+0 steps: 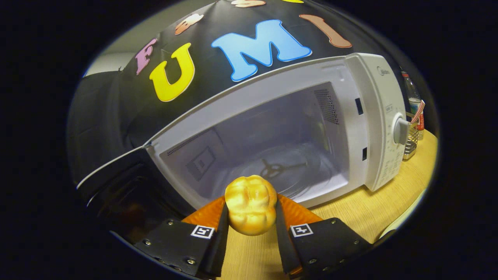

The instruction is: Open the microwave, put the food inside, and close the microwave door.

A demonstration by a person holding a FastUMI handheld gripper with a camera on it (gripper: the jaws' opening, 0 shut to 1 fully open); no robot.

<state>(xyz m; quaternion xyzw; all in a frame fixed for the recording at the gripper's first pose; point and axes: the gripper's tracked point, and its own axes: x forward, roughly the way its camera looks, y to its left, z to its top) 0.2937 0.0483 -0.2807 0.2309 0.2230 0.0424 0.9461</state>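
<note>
Ahead of you stands the white microwave on the wooden table, its cavity open and the glass turntable bare inside. Its door swings out to the left, dark and edge-on. On the right panel you see a round knob. Beyond the microwave's right side sit a wire basket and a bottle. Your gripper pinches the golden bread roll between both fingers, just ahead of the cavity's sill.
</note>
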